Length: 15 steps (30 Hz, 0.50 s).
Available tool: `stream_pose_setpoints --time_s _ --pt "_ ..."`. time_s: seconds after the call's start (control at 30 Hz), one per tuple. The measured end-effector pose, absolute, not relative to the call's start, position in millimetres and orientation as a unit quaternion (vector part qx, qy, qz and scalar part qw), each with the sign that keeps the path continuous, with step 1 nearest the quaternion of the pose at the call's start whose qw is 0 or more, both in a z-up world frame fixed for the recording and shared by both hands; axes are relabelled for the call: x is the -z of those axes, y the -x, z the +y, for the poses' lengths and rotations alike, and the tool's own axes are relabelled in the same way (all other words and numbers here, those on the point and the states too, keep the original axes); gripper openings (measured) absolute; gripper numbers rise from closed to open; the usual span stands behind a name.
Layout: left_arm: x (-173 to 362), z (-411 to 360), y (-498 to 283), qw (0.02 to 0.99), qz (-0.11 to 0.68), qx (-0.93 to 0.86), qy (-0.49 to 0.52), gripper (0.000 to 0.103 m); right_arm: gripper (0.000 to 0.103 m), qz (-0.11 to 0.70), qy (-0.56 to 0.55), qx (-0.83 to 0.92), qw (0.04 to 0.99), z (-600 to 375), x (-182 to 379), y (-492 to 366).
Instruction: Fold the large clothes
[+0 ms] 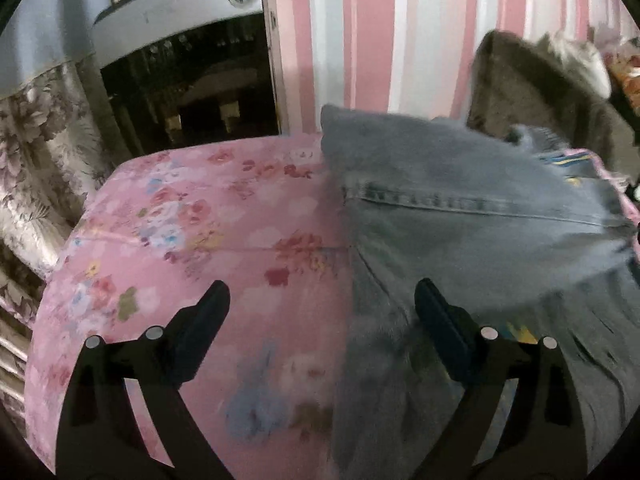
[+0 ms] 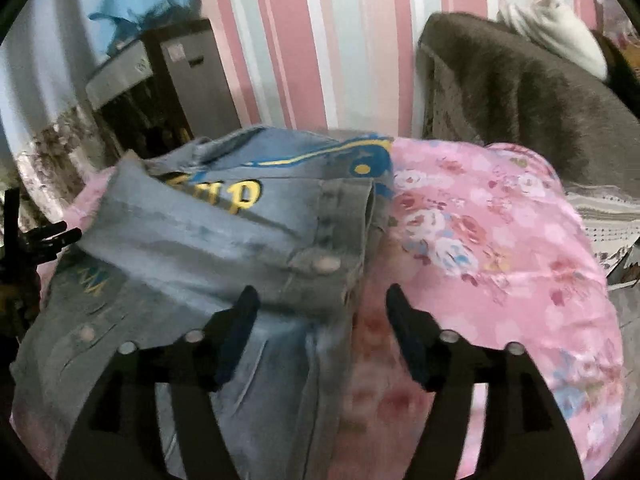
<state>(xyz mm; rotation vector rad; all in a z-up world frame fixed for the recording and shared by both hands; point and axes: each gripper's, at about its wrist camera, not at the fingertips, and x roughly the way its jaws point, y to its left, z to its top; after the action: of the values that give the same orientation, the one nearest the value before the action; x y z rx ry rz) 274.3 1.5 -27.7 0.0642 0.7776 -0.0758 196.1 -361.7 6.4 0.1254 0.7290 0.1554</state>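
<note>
A blue denim jacket (image 1: pixel 460 208) lies partly folded on a pink floral bed cover (image 1: pixel 192 232). In the right wrist view the denim jacket (image 2: pixel 208 240) shows yellow letters, blue print and snap buttons, with one part folded over the rest. My left gripper (image 1: pixel 322 300) is open and empty, just above the jacket's left edge. My right gripper (image 2: pixel 322 306) is open and empty, over the jacket's right edge where it meets the bed cover (image 2: pixel 500 240). The left gripper's black frame (image 2: pixel 36 236) shows at the far left of the right wrist view.
A pink, white and grey striped wall (image 2: pixel 320 40) stands behind the bed. A grey fuzzy blanket (image 2: pixel 520 92) is heaped at the back right with a white cloth (image 2: pixel 560 32) on it. A dark cabinet (image 1: pixel 192 80) with a silver top and a floral curtain (image 1: pixel 36 160) are at the left.
</note>
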Motion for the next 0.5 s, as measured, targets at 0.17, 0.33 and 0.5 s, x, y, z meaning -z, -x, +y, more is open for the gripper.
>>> stream_pose_setpoints --time_s 0.17,0.33,0.5 --pt "9 19 -205 0.932 0.36 0.046 -0.021 0.099 0.072 0.325 -0.072 -0.088 0.939 -373 -17 -119" --pt "18 35 -121 0.929 0.367 0.052 0.015 0.1 0.076 0.322 -0.089 -0.094 0.938 -375 -8 -43" --pt "34 29 -66 0.923 0.379 0.065 0.013 0.1 0.078 0.336 -0.09 -0.115 0.93 -358 13 5"
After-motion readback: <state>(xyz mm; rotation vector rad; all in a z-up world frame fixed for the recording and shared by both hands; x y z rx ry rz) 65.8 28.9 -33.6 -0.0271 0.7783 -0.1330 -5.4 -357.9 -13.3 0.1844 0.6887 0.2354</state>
